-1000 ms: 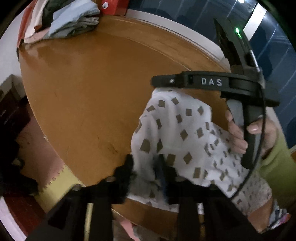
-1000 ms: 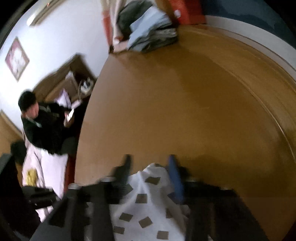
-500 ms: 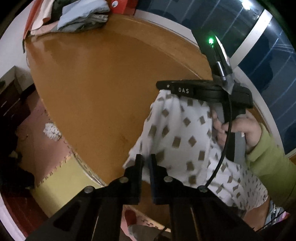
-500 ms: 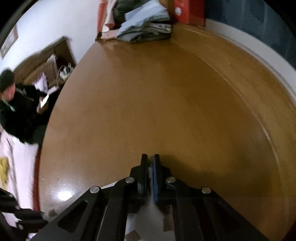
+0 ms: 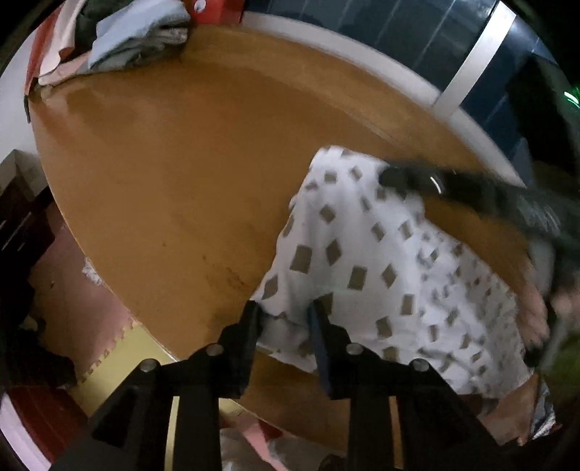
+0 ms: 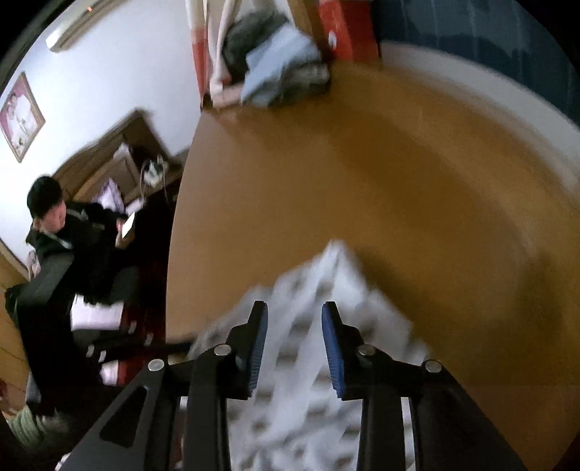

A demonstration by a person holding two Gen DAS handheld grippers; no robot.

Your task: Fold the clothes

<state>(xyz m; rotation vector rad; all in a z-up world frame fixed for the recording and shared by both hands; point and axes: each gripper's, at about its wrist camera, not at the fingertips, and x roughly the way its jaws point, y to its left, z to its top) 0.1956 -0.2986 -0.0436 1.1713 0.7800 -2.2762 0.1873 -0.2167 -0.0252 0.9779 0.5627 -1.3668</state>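
A white garment with brown squares (image 5: 366, 253) lies on the wooden table (image 5: 181, 155) near its front edge. My left gripper (image 5: 284, 313) stands open over the garment's near left corner, cloth lying between its fingers. In the left wrist view the right gripper (image 5: 391, 177) rests blurred at the garment's far edge, held by a hand (image 5: 536, 319). In the right wrist view the same garment (image 6: 326, 290) is blurred, and my right gripper (image 6: 294, 319) is open with cloth lying loose between the blue pads (image 6: 331, 344).
A pile of clothes (image 5: 137, 40) and a red box (image 5: 217, 11) sit at the table's far end. A seated person (image 6: 69, 235) is left of the table, with a dresser (image 6: 119, 159) behind. Dark windows (image 5: 398, 40) run along the right.
Both grippers were shut on the garment half a second ago and have opened, letting it drop onto the table. The right gripper is moving, blurred.
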